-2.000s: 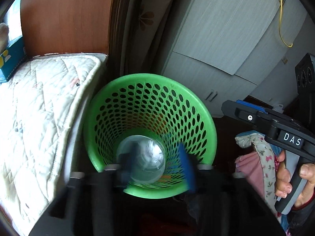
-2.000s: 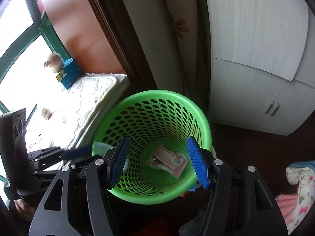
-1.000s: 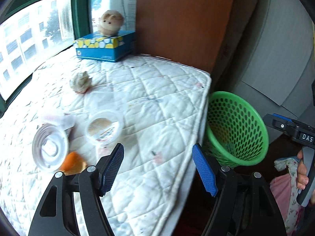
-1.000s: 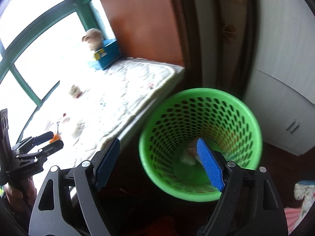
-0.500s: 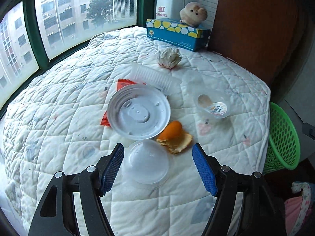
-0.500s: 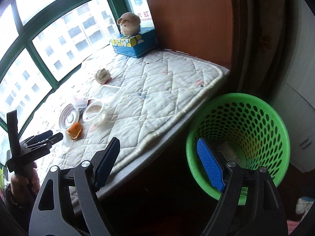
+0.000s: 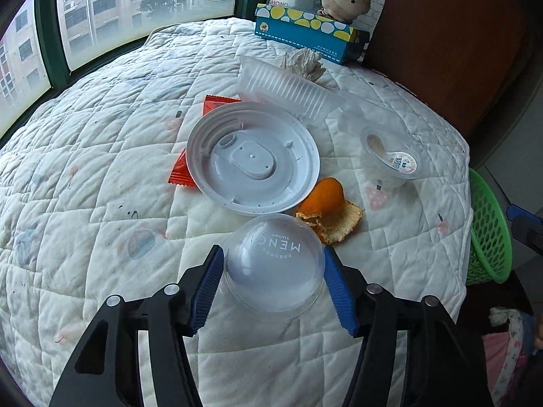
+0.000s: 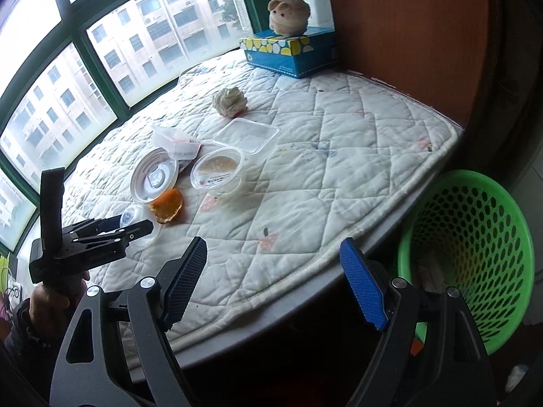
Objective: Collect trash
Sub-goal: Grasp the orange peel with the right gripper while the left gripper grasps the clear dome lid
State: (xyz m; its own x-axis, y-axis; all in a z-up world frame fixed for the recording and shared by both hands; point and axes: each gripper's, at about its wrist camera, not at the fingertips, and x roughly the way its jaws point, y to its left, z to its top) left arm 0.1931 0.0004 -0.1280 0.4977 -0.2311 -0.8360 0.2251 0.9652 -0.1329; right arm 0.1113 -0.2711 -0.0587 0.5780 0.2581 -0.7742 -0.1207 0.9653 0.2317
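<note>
Left wrist view: my left gripper (image 7: 273,268) had just been closing its jaws around a clear dome lid (image 7: 274,264) on the quilted mat (image 7: 101,169), the blue pads at its sides; whether they pressed it I could not tell. Right wrist view: my right gripper (image 8: 273,273) hung released over the mat's edge, beside the green basket (image 8: 475,257).

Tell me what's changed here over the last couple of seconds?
Both hand-held grippers swung from over the green basket to the quilted mat. The left hand-held gripper has been closing around the clear dome lid; the right hand-held gripper hangs open, empty. The litter hasn't moved.
</note>
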